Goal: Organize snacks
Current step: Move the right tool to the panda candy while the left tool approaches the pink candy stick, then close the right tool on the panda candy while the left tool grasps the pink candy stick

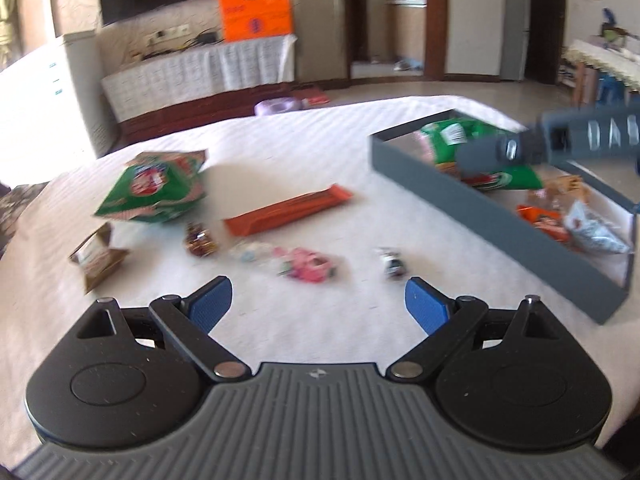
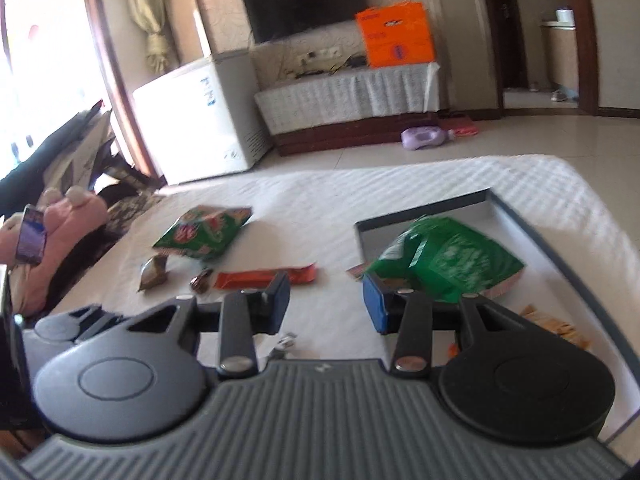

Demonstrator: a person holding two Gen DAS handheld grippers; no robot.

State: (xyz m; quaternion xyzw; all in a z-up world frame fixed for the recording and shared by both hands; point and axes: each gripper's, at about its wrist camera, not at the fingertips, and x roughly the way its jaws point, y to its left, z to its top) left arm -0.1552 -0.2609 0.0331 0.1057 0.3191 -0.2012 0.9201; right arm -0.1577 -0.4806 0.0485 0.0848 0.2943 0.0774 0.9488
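We see the flat orange wrapper point(image 1: 289, 210) lying long-axis leftward-down across the ribbed white bed point(image 1: 280, 136); left gripper point(image 1: 319, 304) jaws wide, right gripper point(image 2: 326, 300) jaws part-open, both empty.

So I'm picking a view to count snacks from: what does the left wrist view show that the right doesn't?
Left only: the pink candy, and the right gripper over the tray. Right only: a phone on a pink plush. Both: the gray tray with a green bag, the loose green bag and the orange bar on the white cloth.

Left hand-held gripper point(image 1: 318, 300) and right hand-held gripper point(image 2: 326, 300) gape, empty.
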